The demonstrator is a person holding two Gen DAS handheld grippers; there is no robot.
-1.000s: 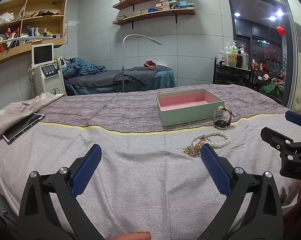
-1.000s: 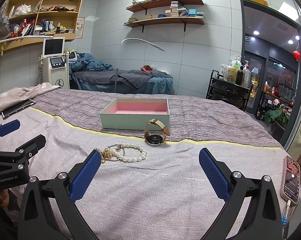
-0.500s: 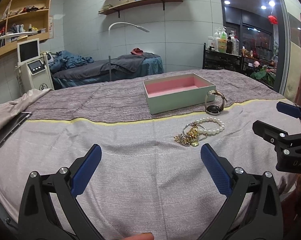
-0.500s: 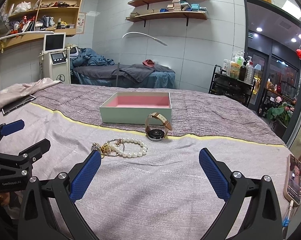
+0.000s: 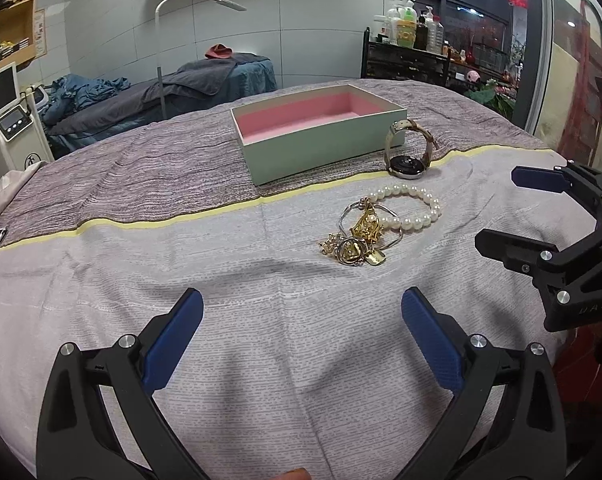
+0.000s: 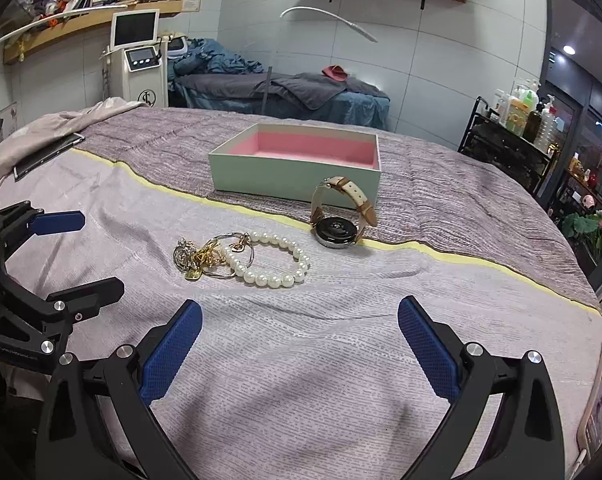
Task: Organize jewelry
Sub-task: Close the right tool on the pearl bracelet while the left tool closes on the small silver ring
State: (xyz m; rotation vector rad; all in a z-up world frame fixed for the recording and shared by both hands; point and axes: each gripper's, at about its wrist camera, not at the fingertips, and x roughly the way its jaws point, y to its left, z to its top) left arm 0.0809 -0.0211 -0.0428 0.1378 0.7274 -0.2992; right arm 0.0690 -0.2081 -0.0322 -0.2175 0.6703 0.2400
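Observation:
A pale green box with a pink lining (image 5: 321, 142) (image 6: 297, 168) stands open on the bed. A watch with a tan strap (image 5: 408, 156) (image 6: 339, 220) stands just in front of it. A pearl bracelet (image 5: 411, 212) (image 6: 275, 264) lies nearer, overlapping a tangle of gold and silver jewelry (image 5: 357, 238) (image 6: 203, 258). My left gripper (image 5: 301, 340) (image 6: 67, 252) is open and empty, short of the jewelry. My right gripper (image 6: 299, 344) (image 5: 513, 208) is open and empty, to the right of the pile.
The bed has a lilac sheet (image 6: 301, 360) with a purple-grey blanket (image 6: 441, 184) beyond a yellow stripe. A tablet (image 6: 47, 156) lies at the far left. A phone (image 6: 599, 392) lies at the right edge. A second bed, a machine and a trolley stand behind.
Both grippers have moved forward and tilted down toward the jewelry, which looms larger. Both stay open. The jewelry, watch and box have not moved.

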